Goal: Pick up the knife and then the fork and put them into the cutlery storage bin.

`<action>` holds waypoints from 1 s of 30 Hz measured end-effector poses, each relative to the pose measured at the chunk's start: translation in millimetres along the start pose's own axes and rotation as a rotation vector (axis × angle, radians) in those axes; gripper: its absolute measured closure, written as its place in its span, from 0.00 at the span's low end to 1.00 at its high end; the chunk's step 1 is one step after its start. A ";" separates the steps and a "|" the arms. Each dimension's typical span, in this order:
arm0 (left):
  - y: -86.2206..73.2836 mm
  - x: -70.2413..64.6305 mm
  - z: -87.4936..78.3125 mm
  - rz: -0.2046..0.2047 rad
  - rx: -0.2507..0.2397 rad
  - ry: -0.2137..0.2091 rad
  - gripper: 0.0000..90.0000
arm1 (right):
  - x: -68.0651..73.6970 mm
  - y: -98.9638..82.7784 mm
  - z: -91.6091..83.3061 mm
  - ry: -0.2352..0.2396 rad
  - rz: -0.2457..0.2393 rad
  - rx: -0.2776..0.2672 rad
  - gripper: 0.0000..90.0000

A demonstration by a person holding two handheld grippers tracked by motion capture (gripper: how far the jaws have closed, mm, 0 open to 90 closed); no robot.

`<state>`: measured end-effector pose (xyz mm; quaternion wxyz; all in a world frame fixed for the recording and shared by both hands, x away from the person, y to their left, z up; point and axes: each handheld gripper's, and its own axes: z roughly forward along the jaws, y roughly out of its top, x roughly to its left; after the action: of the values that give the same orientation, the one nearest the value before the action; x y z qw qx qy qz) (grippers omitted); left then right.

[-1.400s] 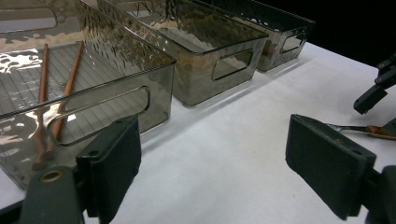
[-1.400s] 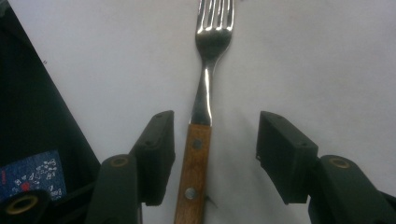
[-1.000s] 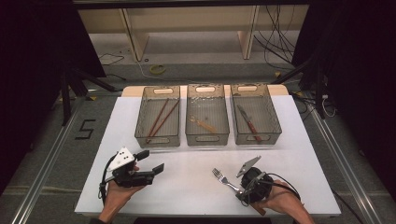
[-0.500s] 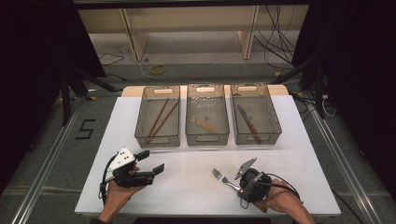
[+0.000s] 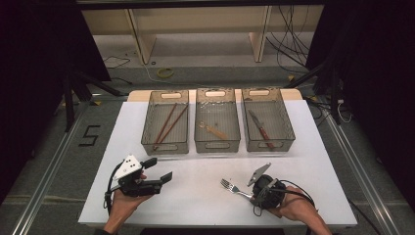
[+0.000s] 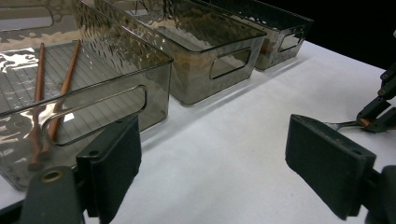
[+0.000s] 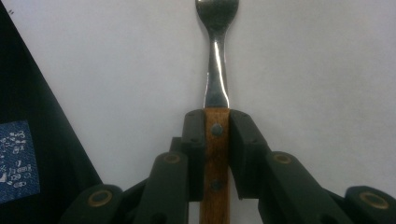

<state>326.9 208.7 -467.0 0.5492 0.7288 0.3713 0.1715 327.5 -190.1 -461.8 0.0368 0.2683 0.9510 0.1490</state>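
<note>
A fork [image 7: 215, 70] with a wooden handle lies on the white table [image 5: 195, 205], tines pointing left in the high view [image 5: 230, 186]. My right gripper [image 7: 217, 122] has just been closing. Its pads now press on both sides of the handle, so it is shut on the fork at the front right [image 5: 253, 192]. At the front left, my left gripper [image 5: 159, 170] stands open and holds nothing. In the left gripper view its jaws [image 6: 219, 172] frame bare table. The right gripper [image 6: 379, 105] with the fork's end [image 6: 343, 125] shows at that view's right edge.
Three clear bins stand in a row at the back of the table. The left bin [image 5: 147, 137] holds two brown chopsticks [image 5: 169, 122], the middle bin [image 5: 218, 146] a small wooden utensil [image 5: 215, 131], the right bin [image 5: 288, 132] a knife [image 5: 259, 129]. Dark floor and cables surround the table.
The right gripper's jaws have drawn in on the fork's handle. Both hands and the fork have kept their places.
</note>
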 end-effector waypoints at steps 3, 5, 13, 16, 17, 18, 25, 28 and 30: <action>0.1 0.3 -0.3 0.000 -0.001 -0.001 0.20 | -0.6 0.0 -0.3 0.001 -0.005 -0.003 0.87; 0.0 0.4 -0.4 0.001 0.000 0.000 0.20 | -0.7 0.1 -0.5 -0.004 0.003 -0.008 0.87; 0.0 0.4 -0.2 0.000 0.001 0.001 0.20 | -5.6 -0.2 -8.1 -0.002 0.020 -0.051 0.87; -0.2 0.5 -0.2 -0.001 0.001 0.002 0.20 | -9.2 0.3 -11.4 0.005 0.029 -0.077 0.87; -0.3 0.5 0.0 -0.002 0.000 0.003 0.20 | -10.4 0.5 -12.8 0.013 0.037 -0.078 0.87; -0.3 0.5 0.1 -0.002 0.001 0.003 0.20 | -12.1 0.5 -13.9 0.017 0.039 -0.088 0.87; -0.4 0.7 0.1 -0.004 0.000 0.004 0.20 | -21.5 4.2 -22.6 0.016 0.069 -0.132 0.87; -0.5 0.7 0.0 -0.003 0.000 0.005 0.20 | -25.8 8.3 -25.8 0.009 0.064 -0.150 0.87; -0.5 1.1 -0.2 -0.003 0.000 0.005 0.20 | -29.0 11.5 -28.4 0.013 0.070 -0.161 0.87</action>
<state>327.3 209.7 -467.5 0.5486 0.7279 0.3735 0.1725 353.7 -203.4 -431.5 0.0470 0.2965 0.9262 0.2281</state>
